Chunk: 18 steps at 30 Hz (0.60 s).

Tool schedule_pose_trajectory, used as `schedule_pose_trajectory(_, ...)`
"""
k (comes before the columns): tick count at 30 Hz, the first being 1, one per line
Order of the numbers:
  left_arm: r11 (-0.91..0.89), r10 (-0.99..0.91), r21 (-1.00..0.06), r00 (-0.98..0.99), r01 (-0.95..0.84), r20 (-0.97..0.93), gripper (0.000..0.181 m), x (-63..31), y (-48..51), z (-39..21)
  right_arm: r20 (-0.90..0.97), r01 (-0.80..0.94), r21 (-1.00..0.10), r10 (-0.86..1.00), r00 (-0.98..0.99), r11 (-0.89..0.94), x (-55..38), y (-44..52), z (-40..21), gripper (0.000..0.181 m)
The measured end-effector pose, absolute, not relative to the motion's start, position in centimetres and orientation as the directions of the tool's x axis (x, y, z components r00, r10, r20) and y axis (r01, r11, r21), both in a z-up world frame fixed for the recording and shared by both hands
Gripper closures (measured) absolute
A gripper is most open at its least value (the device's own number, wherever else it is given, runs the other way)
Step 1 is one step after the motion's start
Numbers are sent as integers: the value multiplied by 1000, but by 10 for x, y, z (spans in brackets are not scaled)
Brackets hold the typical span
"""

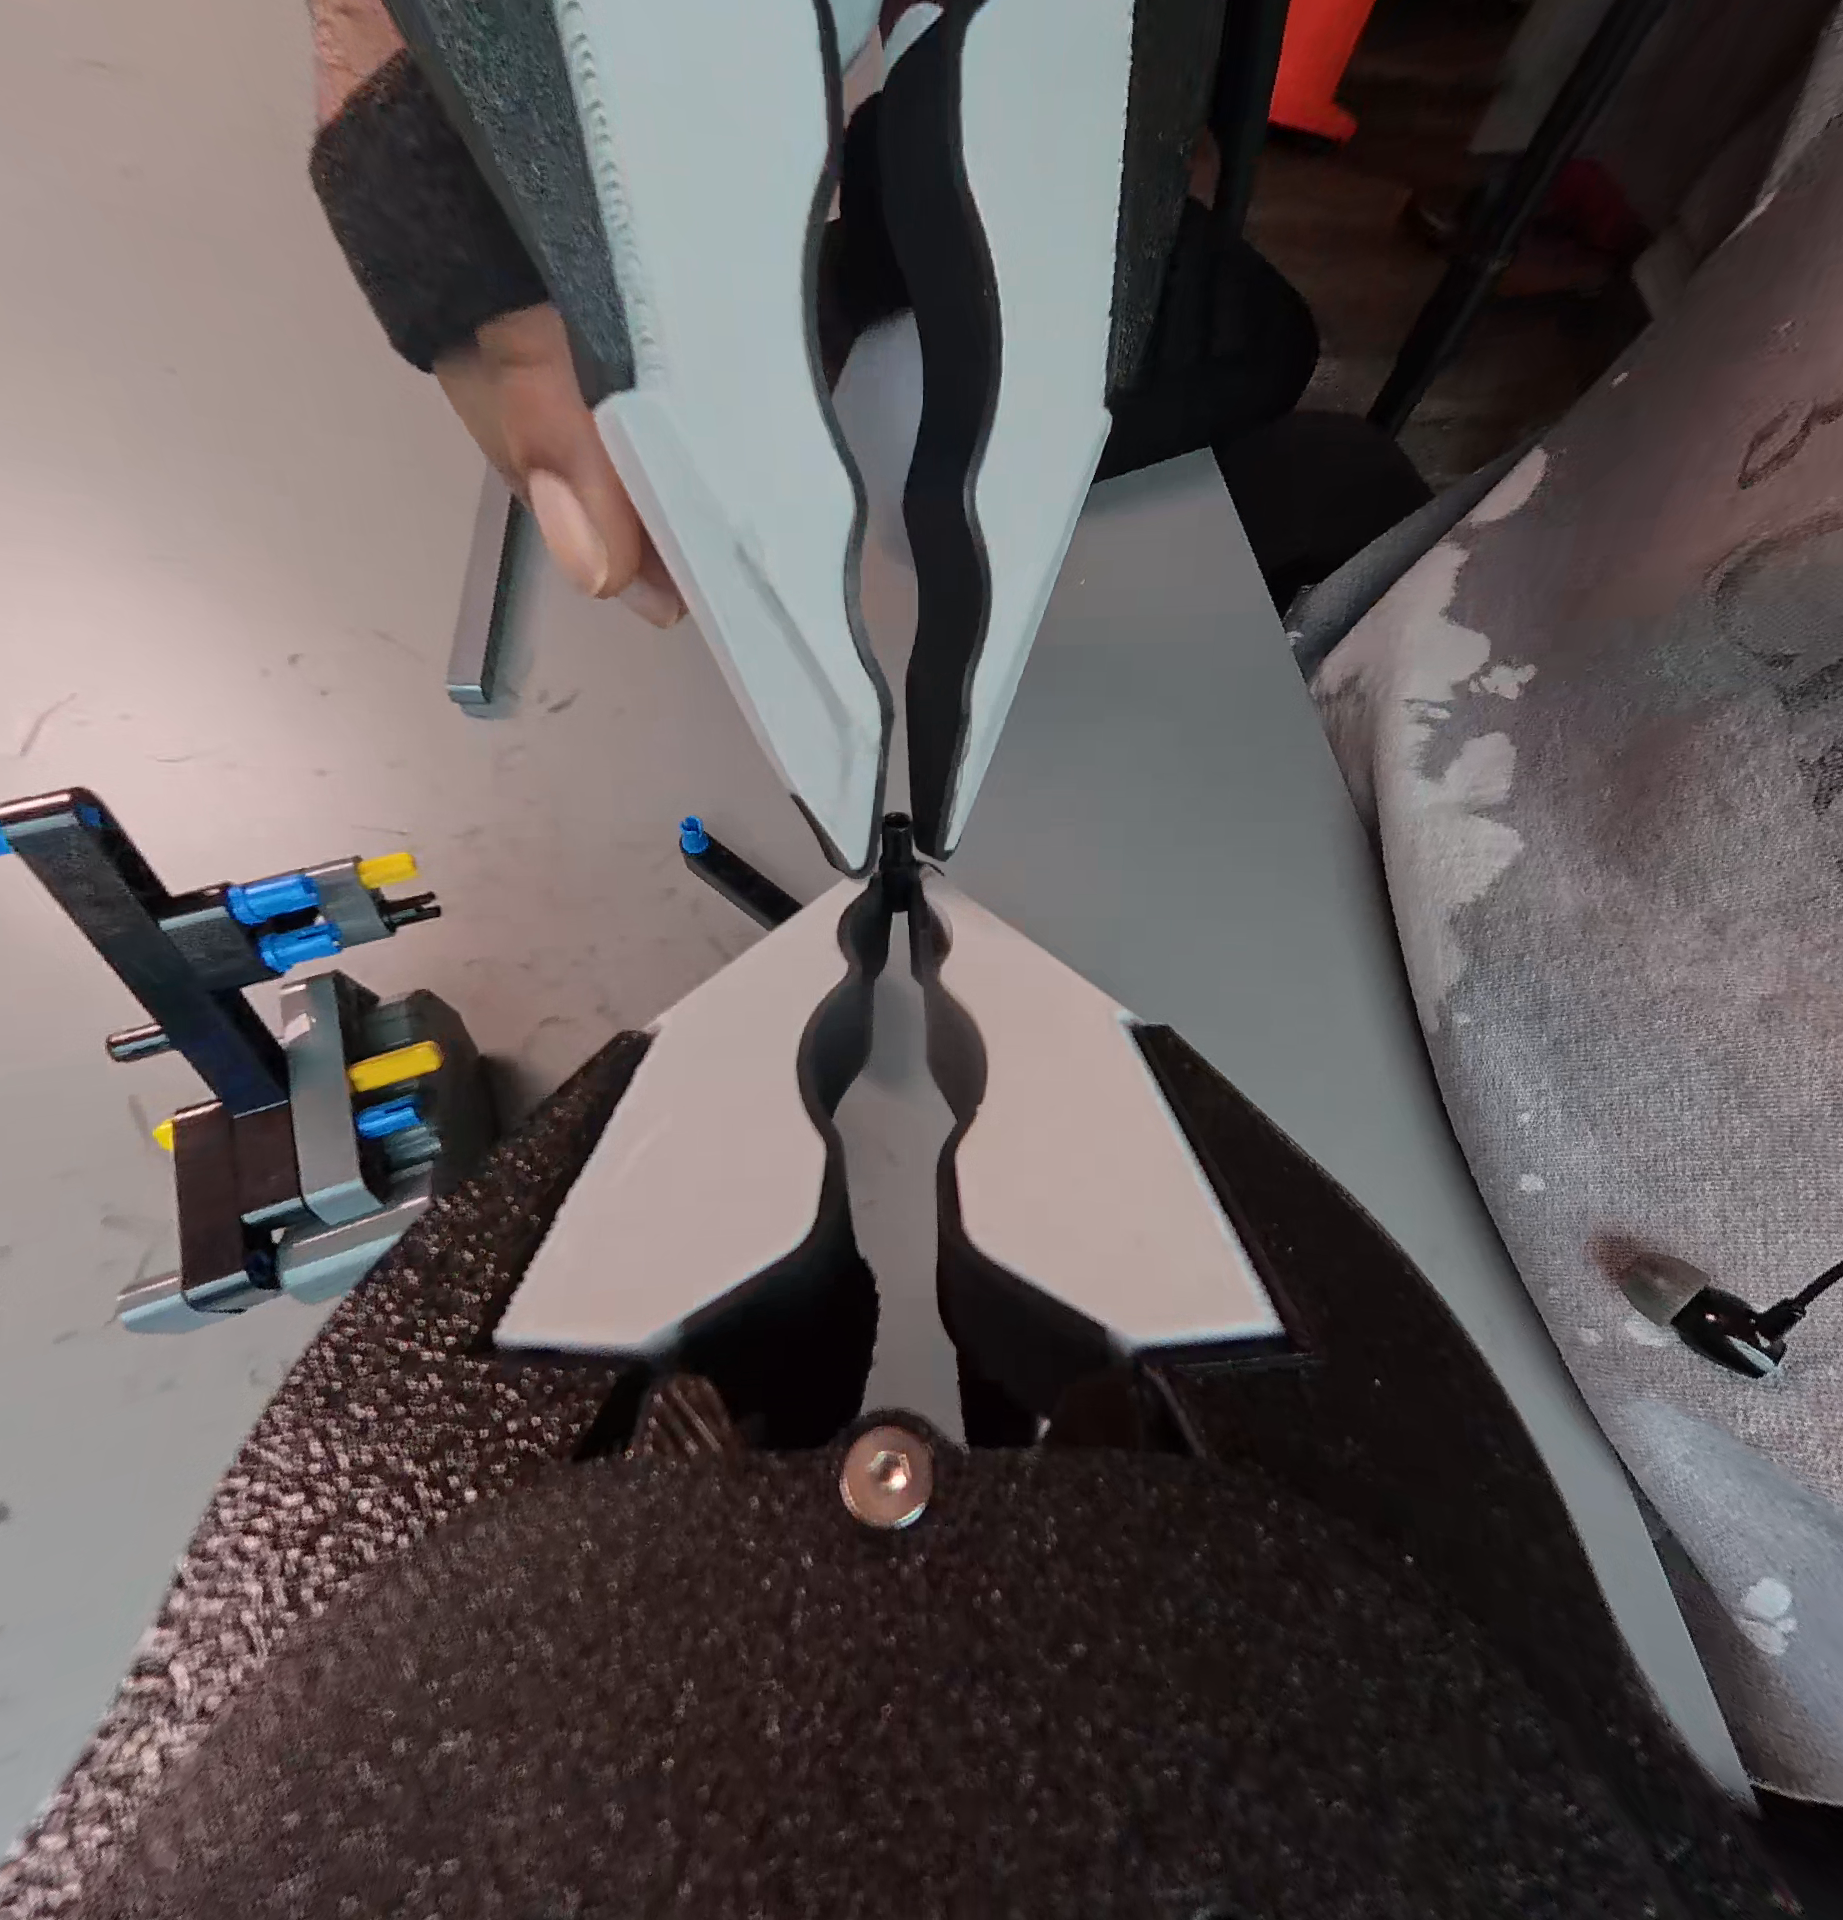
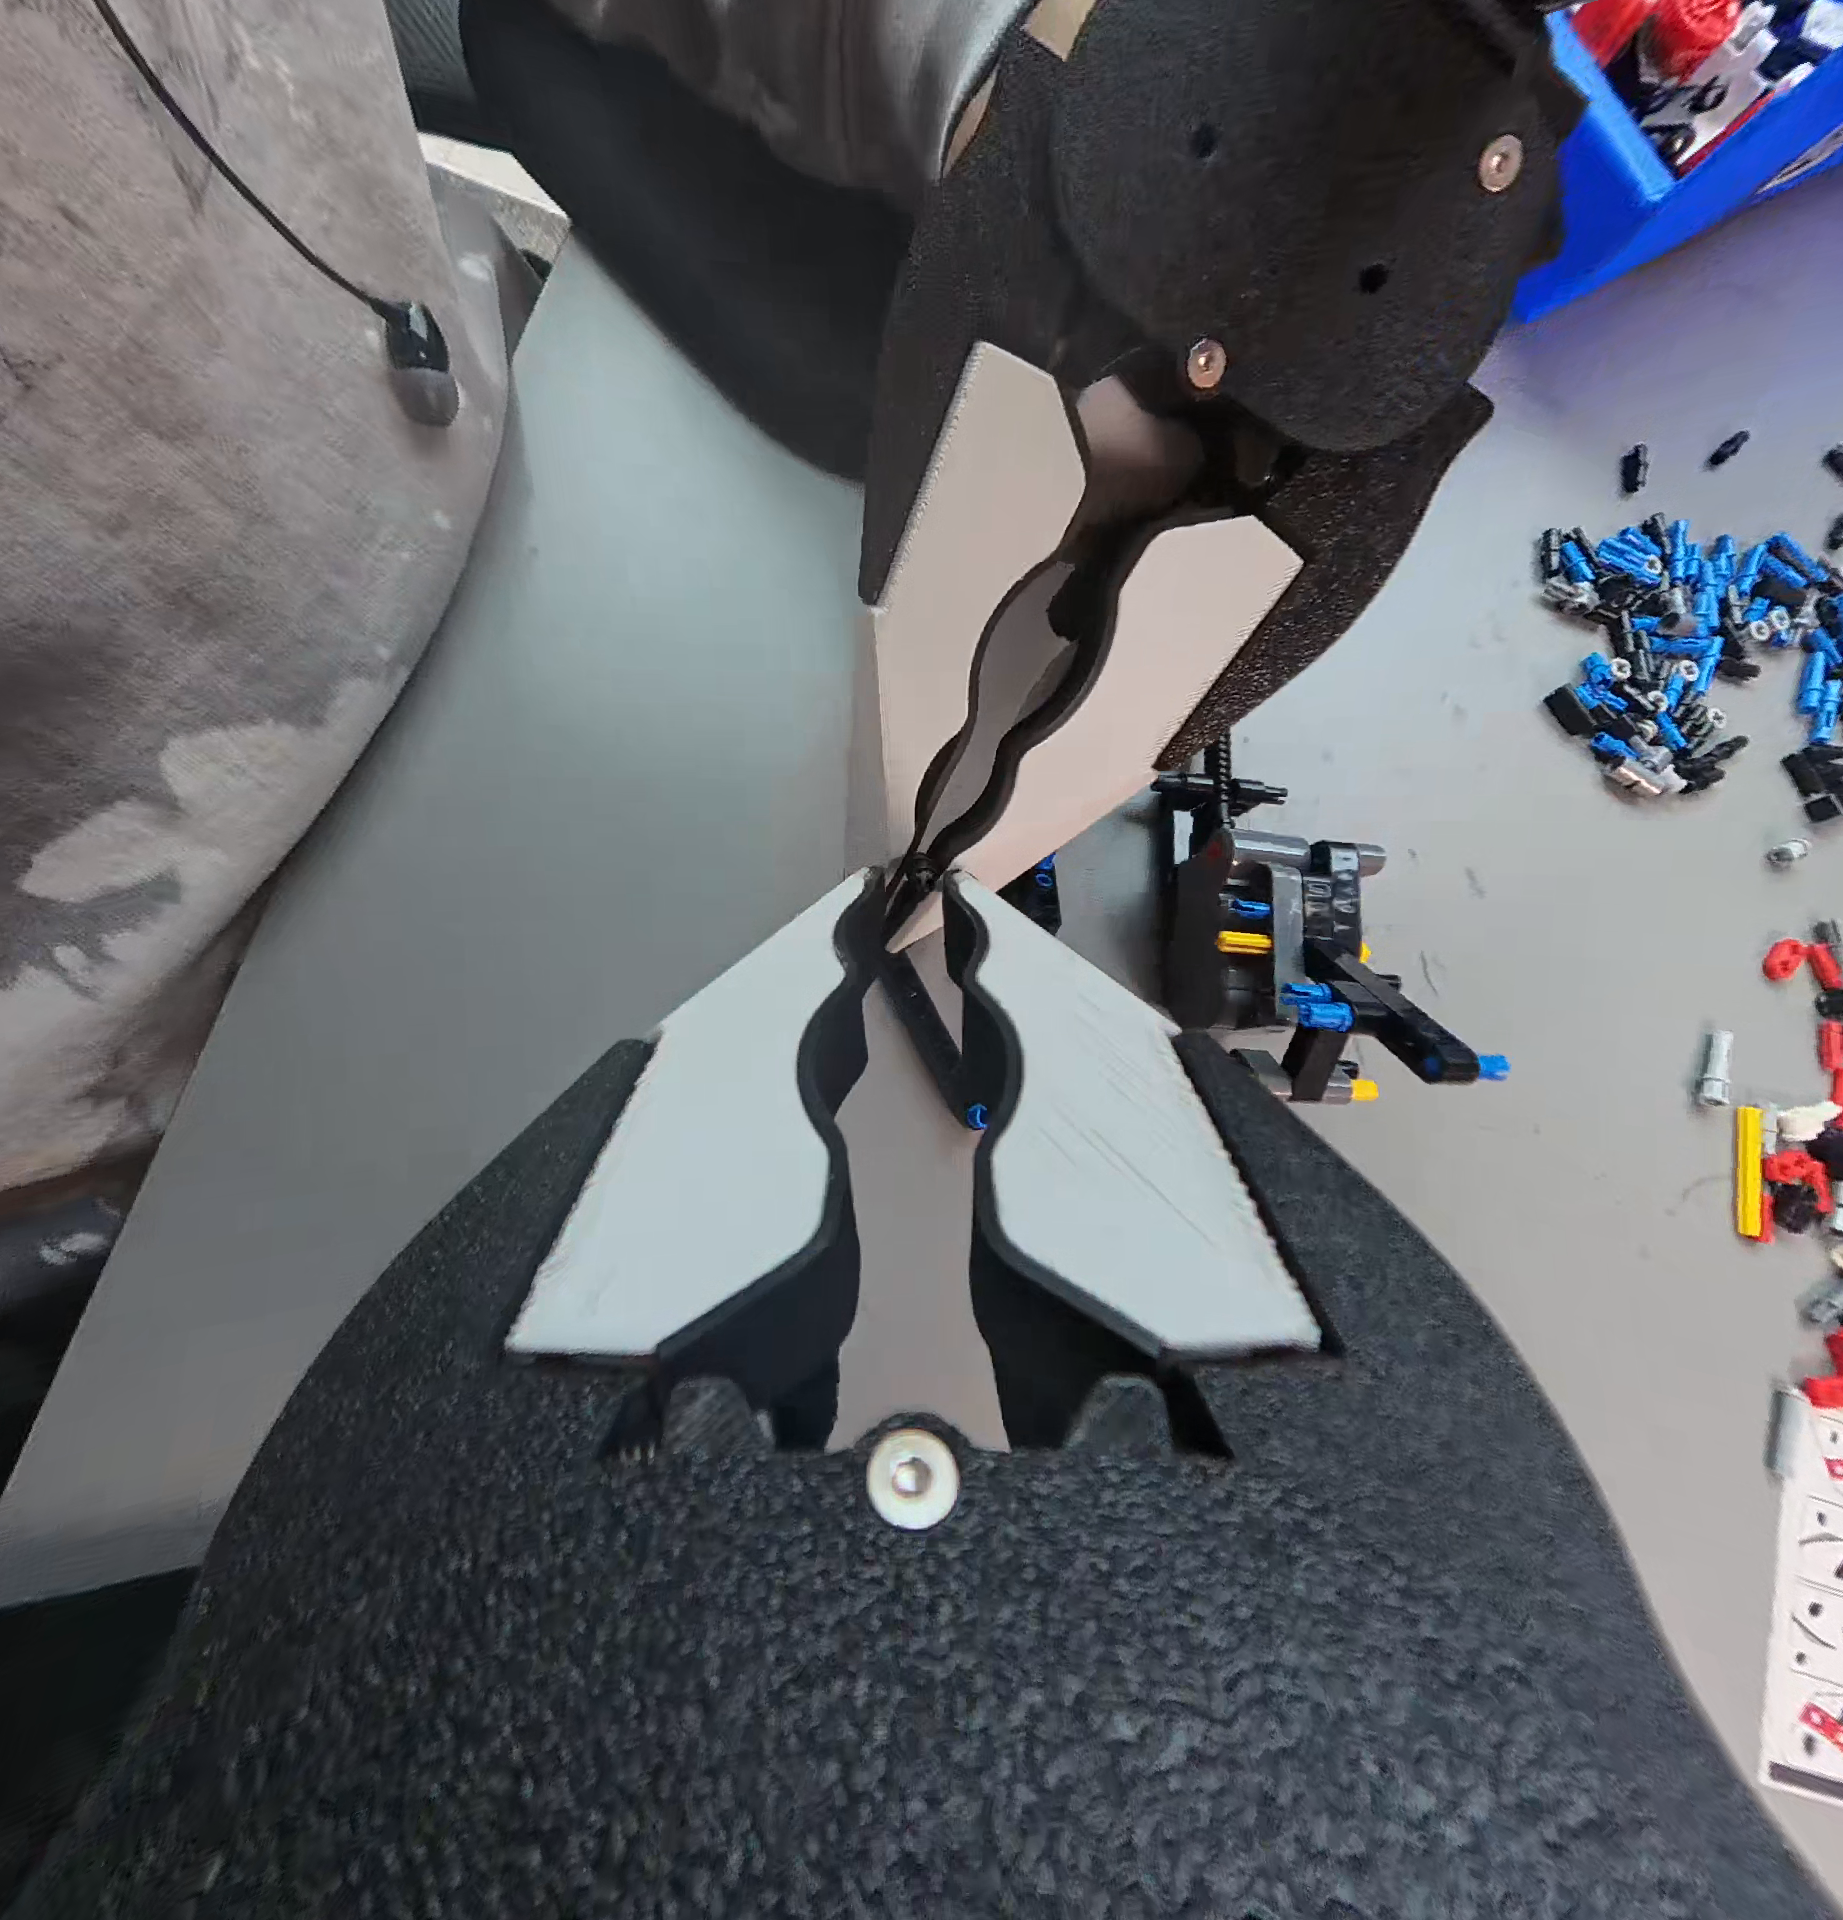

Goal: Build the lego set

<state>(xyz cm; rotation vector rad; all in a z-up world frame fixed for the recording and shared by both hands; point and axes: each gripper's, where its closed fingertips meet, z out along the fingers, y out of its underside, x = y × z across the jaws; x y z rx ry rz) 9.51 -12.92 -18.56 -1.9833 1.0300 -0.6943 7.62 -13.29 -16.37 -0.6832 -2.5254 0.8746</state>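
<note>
My left gripper [image 1: 893, 896] is shut on a small black pin [image 1: 897, 857] and holds it above the table near its edge. My right gripper [image 1: 893, 854] comes in from the top, tip to tip with the left. In the right wrist view my right gripper [image 2: 910, 883] is narrowly open, its fingertips [image 2: 867, 885] flanking the pin [image 2: 922, 868] and the left gripper's tips. A black beam with a blue pin [image 2: 927, 1039] lies on the table under them; it also shows in the left wrist view [image 1: 735, 878]. The part-built black and grey model [image 1: 273, 1039] stands to the left.
The model [image 2: 1281, 935] stands on the grey table [image 2: 1519, 1299]. A pile of blue and black pins [image 2: 1706, 655], red parts [image 2: 1831, 1143], a printed sheet [image 2: 1831, 1590] and a blue bin [image 2: 1706, 135] lie beyond. A grey beam [image 1: 491, 603] lies farther back. A person's grey clothing [image 1: 1623, 831] is beside the table edge. Both grippers' tips are close together, under 4 cm apart.
</note>
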Motion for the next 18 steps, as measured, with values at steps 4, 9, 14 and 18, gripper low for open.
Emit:
schedule_pose_trajectory(4,-380,-844,-821,524,-427,118,178,94,-130,-189,198,313,-615,526,-827,724,75,-134,-166,173)
schedule_pose_trajectory(9,-386,-843,-815,524,-433,122,179,93,-130,-190,197,314,-602,518,-832,734,73,-136,-166,174)
schedule_pose_trajectory(14,-378,-843,-822,524,-425,116,178,92,-130,-190,182,324,-593,514,-838,737,72,-135,-167,177)
schedule_pose_trajectory(18,-402,-816,-798,571,-448,91,156,77,-128,-196,182,366,-551,536,-824,750,68,-118,-166,177)
